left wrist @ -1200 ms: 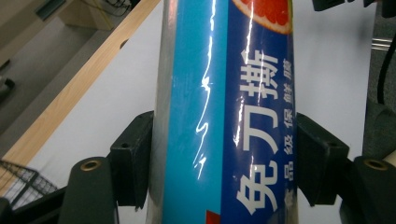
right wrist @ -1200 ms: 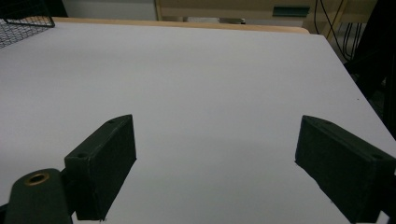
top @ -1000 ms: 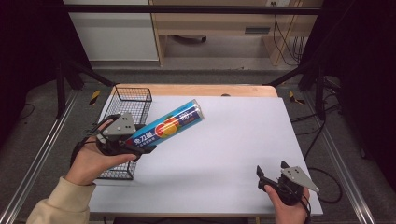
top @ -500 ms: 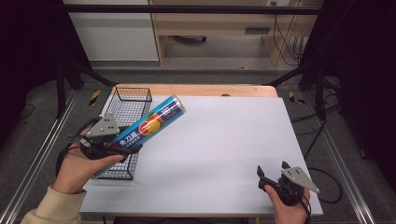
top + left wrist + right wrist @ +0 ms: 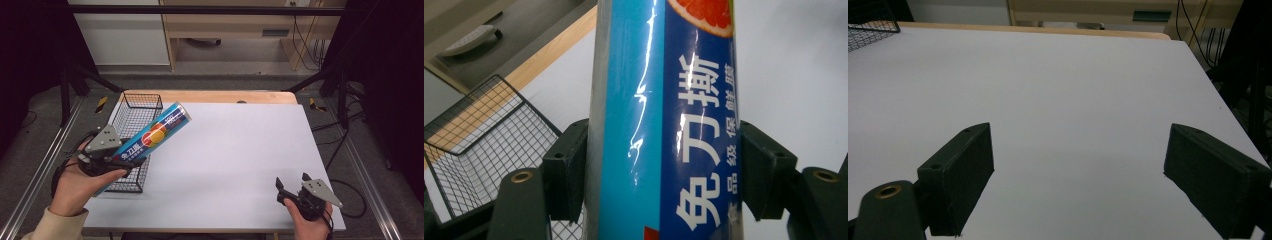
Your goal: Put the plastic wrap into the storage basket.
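Note:
A long blue cling-film box (image 5: 152, 137) with white Chinese characters and a grapefruit picture slants up to the right above the black wire basket (image 5: 134, 116). My left gripper (image 5: 117, 161) is shut on its lower part; in the left gripper view both black pads press the sides of the box (image 5: 664, 125). Near the table's front right corner my right gripper (image 5: 291, 181) stands open just above the white surface, and in the right gripper view its pads (image 5: 960, 175) are wide apart with nothing between them.
The wire basket (image 5: 479, 145) sits at the left edge of the white table top (image 5: 240, 150), with a wooden strip (image 5: 220, 96) along the far edge. Cables and a wooden cabinet lie on the floor beyond.
My left gripper has carried the box leftward, from over the table's middle to above the wire basket. The right gripper has stayed in place.

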Demonstrator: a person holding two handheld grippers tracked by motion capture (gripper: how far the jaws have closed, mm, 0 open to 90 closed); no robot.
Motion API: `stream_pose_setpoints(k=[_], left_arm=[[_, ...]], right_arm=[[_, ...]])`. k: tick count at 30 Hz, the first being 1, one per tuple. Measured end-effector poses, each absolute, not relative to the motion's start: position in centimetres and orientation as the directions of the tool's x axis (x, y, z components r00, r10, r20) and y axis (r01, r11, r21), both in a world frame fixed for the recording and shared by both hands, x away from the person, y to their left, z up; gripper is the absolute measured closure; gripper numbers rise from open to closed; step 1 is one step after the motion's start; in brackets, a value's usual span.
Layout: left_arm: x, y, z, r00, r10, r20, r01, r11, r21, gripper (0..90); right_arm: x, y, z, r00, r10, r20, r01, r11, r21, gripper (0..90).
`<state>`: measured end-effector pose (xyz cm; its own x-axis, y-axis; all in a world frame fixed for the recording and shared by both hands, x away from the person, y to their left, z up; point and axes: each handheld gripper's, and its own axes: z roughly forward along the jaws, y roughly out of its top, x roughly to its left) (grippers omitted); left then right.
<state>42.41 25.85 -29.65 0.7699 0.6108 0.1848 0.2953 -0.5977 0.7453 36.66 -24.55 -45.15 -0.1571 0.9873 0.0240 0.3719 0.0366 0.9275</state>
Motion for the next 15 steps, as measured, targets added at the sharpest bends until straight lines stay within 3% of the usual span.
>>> stream_pose_setpoints(k=[15], left_arm=[[42.1,27.8,-30.0,0.725,0.665,0.180,0.344,-0.576,0.742,31.9]], right_arm=[[36.6,-24.6,-45.1,-0.151,0.988,0.020,0.365,0.037,0.930,13.0]])
